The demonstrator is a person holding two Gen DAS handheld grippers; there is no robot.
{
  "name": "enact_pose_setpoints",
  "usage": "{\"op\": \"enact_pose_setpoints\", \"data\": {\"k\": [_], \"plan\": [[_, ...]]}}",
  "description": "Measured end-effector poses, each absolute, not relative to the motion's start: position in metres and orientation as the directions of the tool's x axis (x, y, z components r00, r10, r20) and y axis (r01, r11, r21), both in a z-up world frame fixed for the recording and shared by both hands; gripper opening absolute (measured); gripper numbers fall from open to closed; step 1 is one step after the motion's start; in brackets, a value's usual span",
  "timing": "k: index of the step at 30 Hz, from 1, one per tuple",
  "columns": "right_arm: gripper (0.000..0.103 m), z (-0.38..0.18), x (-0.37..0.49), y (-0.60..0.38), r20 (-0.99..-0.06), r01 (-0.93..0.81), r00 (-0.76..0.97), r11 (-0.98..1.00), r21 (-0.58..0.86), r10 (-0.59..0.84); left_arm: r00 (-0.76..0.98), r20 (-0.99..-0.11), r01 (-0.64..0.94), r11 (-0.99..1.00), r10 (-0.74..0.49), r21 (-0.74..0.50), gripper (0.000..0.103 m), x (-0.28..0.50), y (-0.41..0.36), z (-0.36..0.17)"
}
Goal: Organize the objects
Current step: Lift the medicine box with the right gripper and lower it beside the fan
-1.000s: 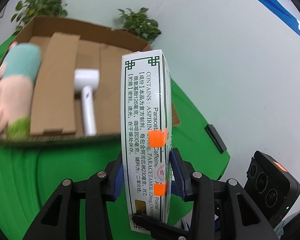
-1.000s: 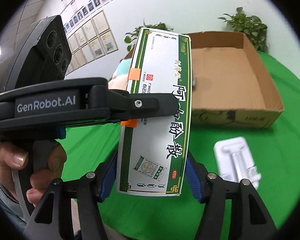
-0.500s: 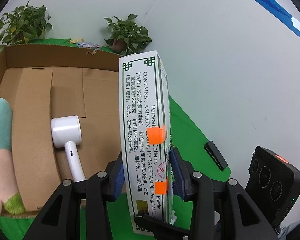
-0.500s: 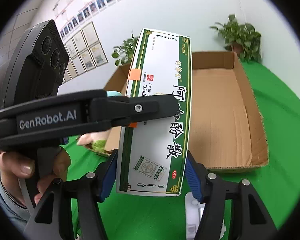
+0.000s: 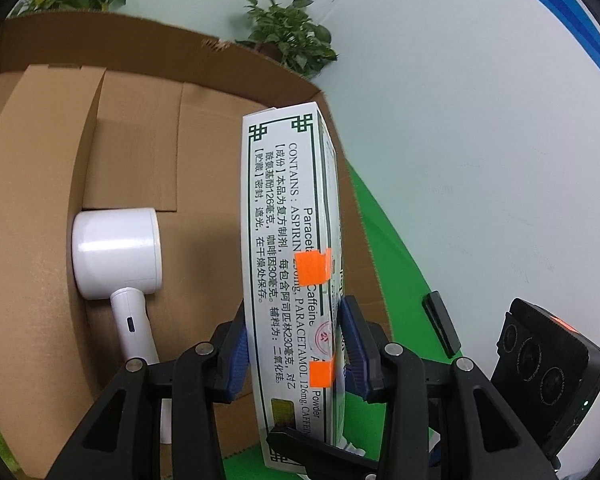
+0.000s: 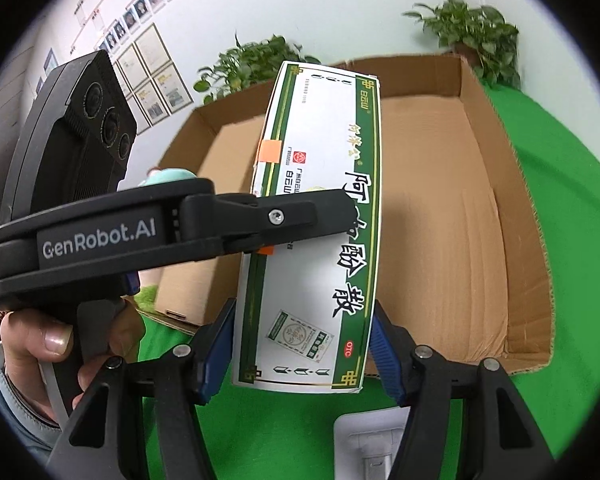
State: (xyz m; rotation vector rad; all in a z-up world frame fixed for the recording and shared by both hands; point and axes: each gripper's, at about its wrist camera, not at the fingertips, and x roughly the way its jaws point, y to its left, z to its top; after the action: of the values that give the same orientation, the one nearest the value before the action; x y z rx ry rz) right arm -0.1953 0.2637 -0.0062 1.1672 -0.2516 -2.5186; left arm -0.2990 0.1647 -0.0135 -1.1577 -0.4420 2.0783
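Gripping from two sides, both grippers are closed on one medicine box (image 5: 288, 264), which is held upright in the air above the near part of the cardboard box (image 6: 452, 216). The left gripper (image 5: 292, 344) is clamped across the medicine box's narrow thickness, its blue pads (image 5: 236, 356) pressed to the printed side panel and the opposite face, low on the carton. The right gripper (image 6: 300, 344) is clamped across the wider front face, its pads at the two long edges near the bottom of the carton. In the right wrist view the left gripper's black body is seen crossing in from the left of the medicine box, with one finger laid over the front face, and it is carried by the person's left hand (image 6: 56, 340), whose fingers are wrapped around the handle. Both grippers are angled downward toward the cardboard box.

Inside the cardboard box, left of the medicine box, a white hair dryer (image 5: 116, 264) is lying on the floor with its handle toward the near wall. A plush toy (image 6: 168, 176) is partly hidden behind the left gripper, at the cardboard box's left side. A white plastic tray (image 6: 372, 440) is lying on the green cloth (image 6: 560, 184) just in front of the cardboard box, below the medicine box. A small black object (image 5: 440, 320) is resting on the cloth to the right of the cardboard box. Potted plants (image 6: 472, 36) are standing behind the cardboard box against the wall.
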Motion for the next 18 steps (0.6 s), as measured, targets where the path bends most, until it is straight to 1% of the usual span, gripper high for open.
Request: {"op": "enact_pose_setpoints", "data": {"k": [7,13,18], "plan": [[0.061,-0.02,-0.217,0.266,-0.746,0.25,-0.517,-0.907,0.338,-0.42,-0.327,-0.655,-0.352,-0.731,0.681,-0.584,0.039,-0.32,0.166,-0.031],[0.061,-0.04,-0.227,0.27,-0.767,0.232,-0.463,-0.896,0.38,-0.445,-0.306,-0.713,-0.314,-0.774,0.631,-0.55,0.041,-0.326,0.171,-0.046],[0.061,-0.047,-0.229,0.272,-0.781,0.216,-0.447,-0.9,0.38,-0.436,-0.316,-0.745,-0.3,-0.806,0.588,-0.51,0.044,-0.327,0.175,-0.05]]}}
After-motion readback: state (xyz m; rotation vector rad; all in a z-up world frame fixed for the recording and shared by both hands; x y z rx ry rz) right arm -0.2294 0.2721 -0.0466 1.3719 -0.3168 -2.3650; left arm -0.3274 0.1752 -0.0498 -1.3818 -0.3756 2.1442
